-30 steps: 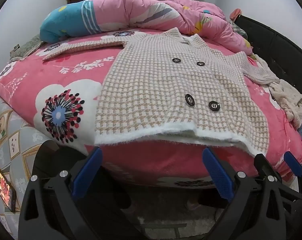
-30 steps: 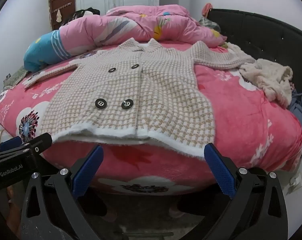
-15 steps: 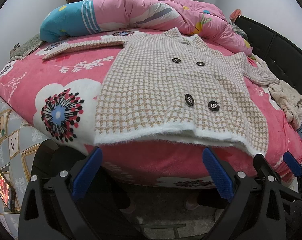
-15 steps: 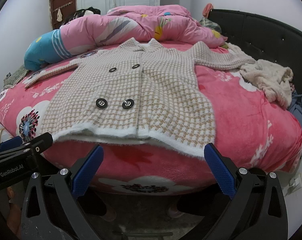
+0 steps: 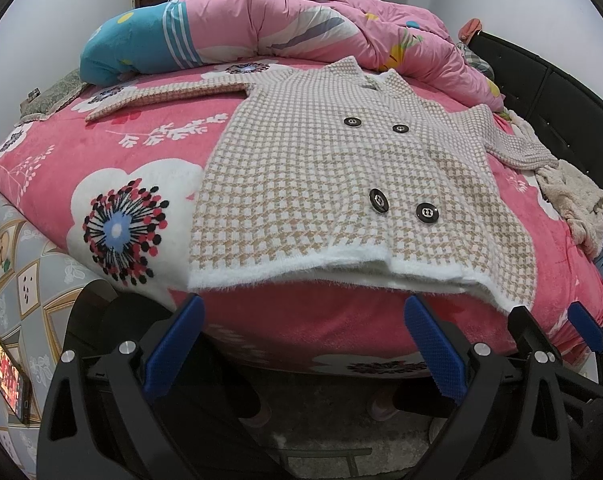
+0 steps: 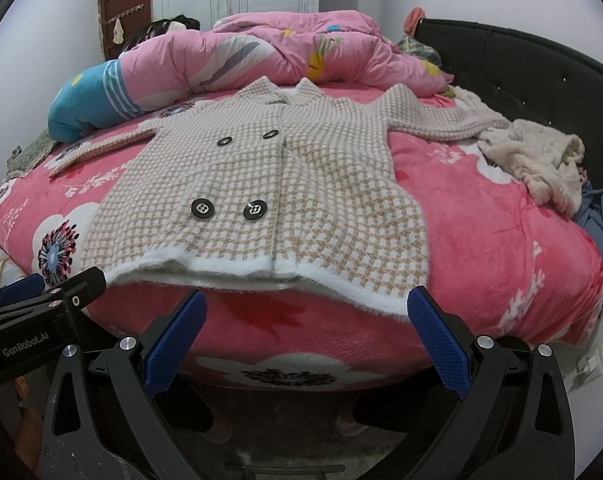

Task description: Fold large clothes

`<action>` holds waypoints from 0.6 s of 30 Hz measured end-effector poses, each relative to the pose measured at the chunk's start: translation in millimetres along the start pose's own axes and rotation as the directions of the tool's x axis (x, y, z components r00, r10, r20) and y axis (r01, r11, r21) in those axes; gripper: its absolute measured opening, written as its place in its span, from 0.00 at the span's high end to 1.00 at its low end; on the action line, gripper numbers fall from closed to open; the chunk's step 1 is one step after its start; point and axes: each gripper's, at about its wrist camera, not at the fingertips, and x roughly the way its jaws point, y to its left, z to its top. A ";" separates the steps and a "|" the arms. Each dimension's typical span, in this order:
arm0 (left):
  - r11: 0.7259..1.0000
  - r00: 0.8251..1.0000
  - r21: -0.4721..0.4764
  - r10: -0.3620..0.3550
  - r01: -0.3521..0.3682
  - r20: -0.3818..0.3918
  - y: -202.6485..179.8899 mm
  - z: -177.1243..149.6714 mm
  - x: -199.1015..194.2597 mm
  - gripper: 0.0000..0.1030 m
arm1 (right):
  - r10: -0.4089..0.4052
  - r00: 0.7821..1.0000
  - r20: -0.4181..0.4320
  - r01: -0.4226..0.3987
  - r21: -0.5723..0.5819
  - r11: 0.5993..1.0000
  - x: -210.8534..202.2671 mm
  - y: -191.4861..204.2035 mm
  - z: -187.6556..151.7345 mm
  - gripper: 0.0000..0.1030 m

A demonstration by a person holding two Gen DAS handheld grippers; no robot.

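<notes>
Pink bed (image 5: 149,148), flat houndstooth cardigan (image 5: 321,176)

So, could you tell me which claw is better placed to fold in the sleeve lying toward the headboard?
Right claw, probably: that sleeve of the coat lies on its side; the left claw sits opposite.

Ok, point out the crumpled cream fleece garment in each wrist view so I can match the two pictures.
Left wrist view: the cream fleece garment lies at the far right edge, just past the end of the checked coat sleeve.
Right wrist view: the garment sits upper right, near the black headboard.
Shared landmark: the coat's lower pair of black buttons.
</notes>
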 end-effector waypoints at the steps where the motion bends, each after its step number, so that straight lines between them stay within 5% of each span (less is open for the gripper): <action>1: 1.000 1.000 0.000 0.000 0.000 0.000 0.0 0.0 0.0 0.05 | 0.000 1.000 0.000 0.000 0.001 1.000 -1.6 -1.2 0.8 0.06; 18: 1.000 1.000 0.001 0.001 -0.001 0.000 -0.7 0.1 -1.0 0.05 | -0.001 1.000 -0.003 0.001 0.000 1.000 -1.1 -0.2 1.6 0.06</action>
